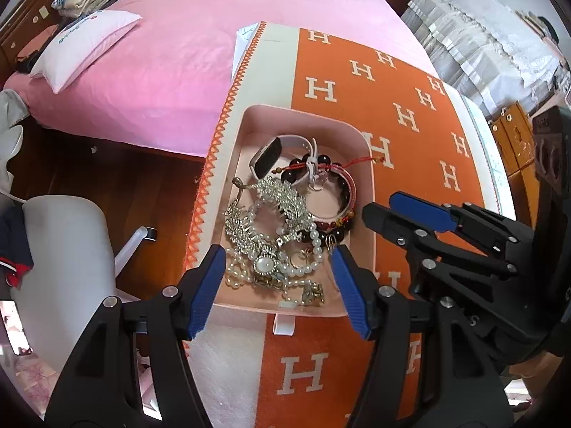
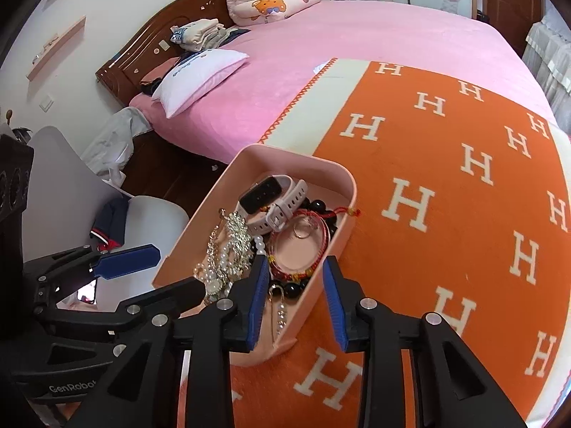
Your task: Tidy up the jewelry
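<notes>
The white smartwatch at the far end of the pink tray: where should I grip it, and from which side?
Grip the smartwatch across its black face, the only rigid, exposed part, coming down from above. Its strap loops into the dark bead bracelet, so lift slowly. The tray wall probably blocks a side approach.

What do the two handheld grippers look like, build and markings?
Both match: the left gripper and right gripper have black linkage frames with silver pivot bolts and flat, blue, ribbed fingers. White "GenRobot" lettering marks the left gripper's body. No cables or sleeves visible.
</notes>
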The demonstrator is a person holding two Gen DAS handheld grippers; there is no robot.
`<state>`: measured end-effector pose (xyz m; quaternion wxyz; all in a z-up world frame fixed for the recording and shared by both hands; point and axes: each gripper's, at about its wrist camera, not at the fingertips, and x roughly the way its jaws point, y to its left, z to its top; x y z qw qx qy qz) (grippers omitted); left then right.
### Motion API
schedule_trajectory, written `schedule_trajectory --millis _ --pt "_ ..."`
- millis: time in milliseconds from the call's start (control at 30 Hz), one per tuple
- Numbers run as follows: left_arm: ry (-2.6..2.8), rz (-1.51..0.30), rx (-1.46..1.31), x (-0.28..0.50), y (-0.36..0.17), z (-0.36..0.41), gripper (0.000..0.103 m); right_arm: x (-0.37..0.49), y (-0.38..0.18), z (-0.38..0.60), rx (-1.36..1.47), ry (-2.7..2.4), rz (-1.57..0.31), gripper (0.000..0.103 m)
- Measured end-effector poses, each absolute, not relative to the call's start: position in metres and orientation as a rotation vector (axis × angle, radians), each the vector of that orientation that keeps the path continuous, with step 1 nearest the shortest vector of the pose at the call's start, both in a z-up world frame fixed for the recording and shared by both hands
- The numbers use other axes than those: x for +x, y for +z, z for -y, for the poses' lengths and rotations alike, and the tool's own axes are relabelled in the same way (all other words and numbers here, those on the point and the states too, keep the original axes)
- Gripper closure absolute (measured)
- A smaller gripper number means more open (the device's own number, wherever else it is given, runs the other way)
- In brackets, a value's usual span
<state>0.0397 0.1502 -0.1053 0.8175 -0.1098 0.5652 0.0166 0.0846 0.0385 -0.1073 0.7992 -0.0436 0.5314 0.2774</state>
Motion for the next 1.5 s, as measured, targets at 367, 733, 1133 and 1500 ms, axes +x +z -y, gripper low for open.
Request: schedule_trajectory --millis 367,733,1133,1500 --pt "-0.031 -1.239 -0.217 0.025 -0.110 -0.113 0.044 0.055 -0.104 0.004 -0.077 0.533 -1.166 0.069" --pt "-0.080 -1.256 -0.115 0.005 -0.112 -0.057 0.044 0.019 -0.109 0.072 -0.024 0.427 -1.241 0.063" --pt "-0.070 -1.217 -0.068 0.003 -0.083 -0.010 0.044 0.001 -0.072 0.144 0.034 0.252 -1.205 0.032" --pt "-0.009 -1.100 -0.054 0.014 -0.031 0.015 0.044 -0.005 -0.005 0.171 -0.007 0.212 -1.084 0.019"
